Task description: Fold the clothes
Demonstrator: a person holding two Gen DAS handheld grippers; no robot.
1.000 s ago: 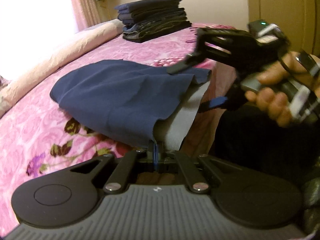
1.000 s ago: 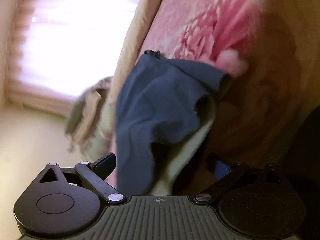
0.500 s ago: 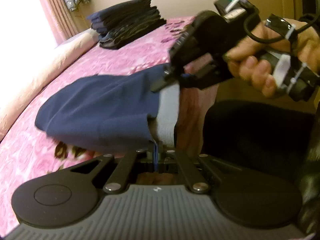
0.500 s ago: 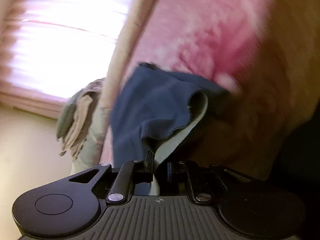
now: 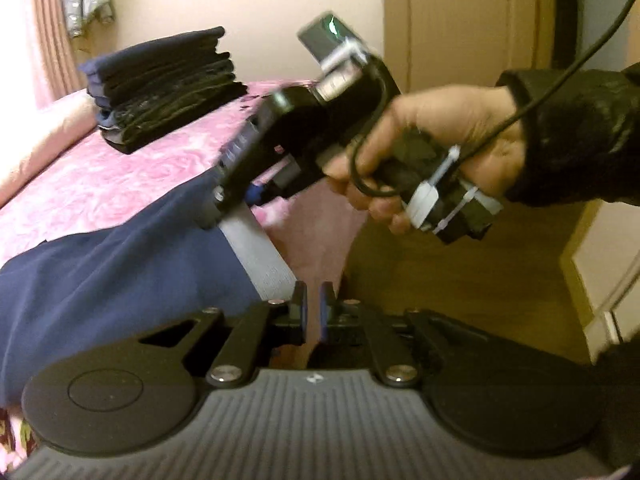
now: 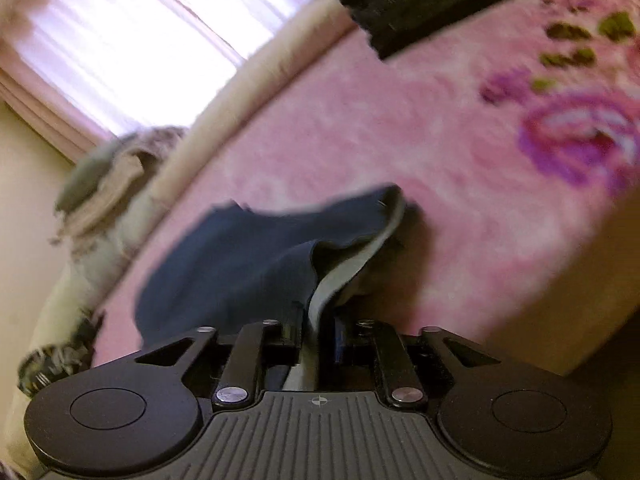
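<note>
While the right gripper [image 6: 316, 336] pinches the navy garment [image 5: 120, 280] by its grey waistband [image 5: 260, 256], the left gripper [image 5: 313, 306] (jaws slightly parted, holding nothing) sits just right of that edge.

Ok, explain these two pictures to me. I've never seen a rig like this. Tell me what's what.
There is no robot here. A person holds a two-finger gripper in each hand, and each gripper has a camera looking along its fingers.

One picture is from the left gripper. Its fingers stand slightly apart with nothing between them. Ahead of it is the person's hand holding the right gripper, which pinches a navy garment at its grey band.

The other picture is from the right gripper itself, and there the band runs in between its fingers.

The garment lies on a pink flowered bed. A stack of folded dark clothes sits further back.
</note>
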